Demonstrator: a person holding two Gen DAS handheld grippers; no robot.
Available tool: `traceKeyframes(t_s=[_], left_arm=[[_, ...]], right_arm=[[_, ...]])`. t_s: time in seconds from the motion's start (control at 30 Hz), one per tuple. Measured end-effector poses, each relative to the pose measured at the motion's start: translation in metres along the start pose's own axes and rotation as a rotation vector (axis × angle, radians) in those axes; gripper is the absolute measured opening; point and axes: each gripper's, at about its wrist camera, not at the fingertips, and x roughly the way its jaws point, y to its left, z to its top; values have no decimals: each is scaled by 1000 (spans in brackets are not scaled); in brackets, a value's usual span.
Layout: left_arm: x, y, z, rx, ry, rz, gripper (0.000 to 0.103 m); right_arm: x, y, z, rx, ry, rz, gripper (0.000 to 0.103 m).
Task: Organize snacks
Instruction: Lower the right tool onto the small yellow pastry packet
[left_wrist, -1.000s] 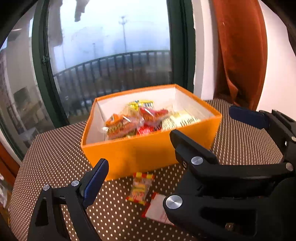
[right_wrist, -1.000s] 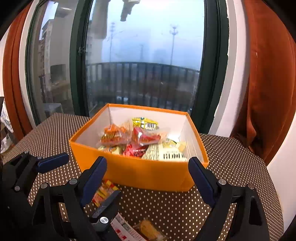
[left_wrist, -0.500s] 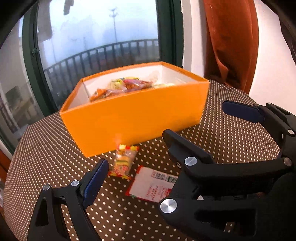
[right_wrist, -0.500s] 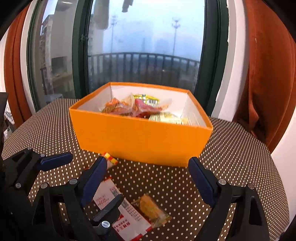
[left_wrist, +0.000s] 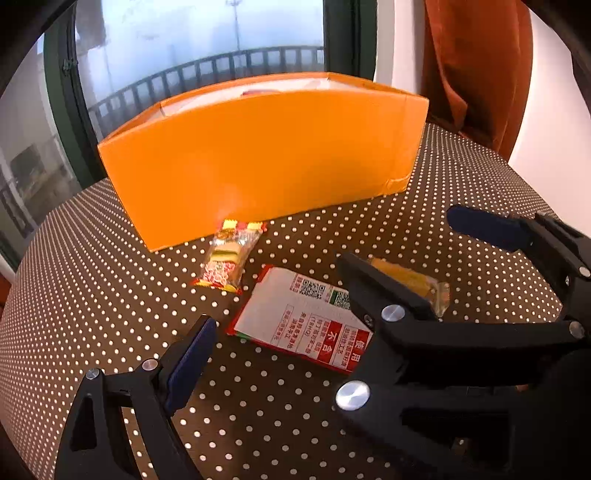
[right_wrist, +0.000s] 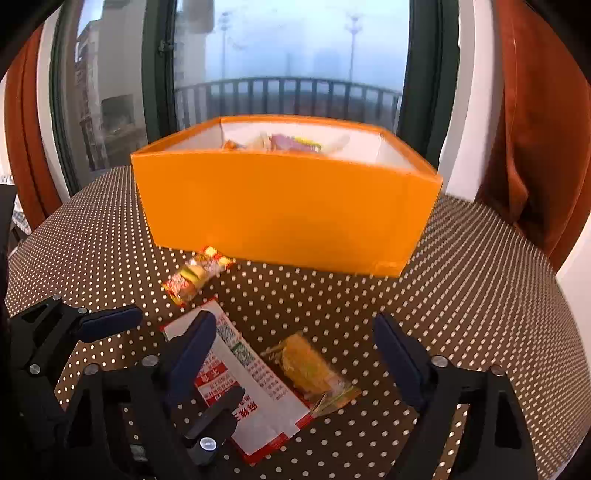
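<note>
Presently both grippers, left (left_wrist: 280, 332) and right (right_wrist: 295, 356), hang open and empty over three packets lying on the dotted tablecloth (right_wrist: 461, 295) before the orange box (right_wrist: 284, 206). The yellow snack (right_wrist: 308, 363) between the right fingers looks light, crinkly and crushable (likely slippery film); pinch it gently across the middle.

Snack packets below an orange box (left_wrist: 266, 155)

On the dotted tabletop (left_wrist: 92, 288): small burger-print packet (left_wrist: 227, 260) mid-frame, white-red sachet (left_wrist: 303, 317) lower centre, yellow snack (left_wrist: 413, 280) right.

Hiding most snacks (right_wrist: 284, 142) behind orange box (right_wrist: 284, 206) front wall; covering part of yellow packet (left_wrist: 410, 280) and white-red packet (left_wrist: 306, 314) beneath right gripper (left_wrist: 399, 254); blurring small candy packet (left_wrist: 229, 258).
</note>
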Motion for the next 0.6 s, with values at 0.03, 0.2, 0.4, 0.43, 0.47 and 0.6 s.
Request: traceKeyframes(t_s=[0.03, 0.2, 0.4, 0.43, 0.47, 0.6], left_arm=[[4, -1, -1, 0, 9, -3, 91], [15, -3, -2, -8, 27, -12, 91], [23, -2, -2, -23, 27, -36, 91], [23, -3, -1, -24, 28, -39, 91], [24, -4, 0, -24, 27, -39, 92], [27, -8, 1, -16, 23, -37, 92]], right_arm=[[4, -2, -2, 10, 15, 7, 84], [19, -9, -10, 39, 64, 1, 76], [33, -22, -16, 106, 118, 18, 65], [35, -23, -17, 116, 131, 28, 64], [39, -26, -18, 130, 151, 39, 61], [42, -27, -19, 138, 166, 20, 46]])
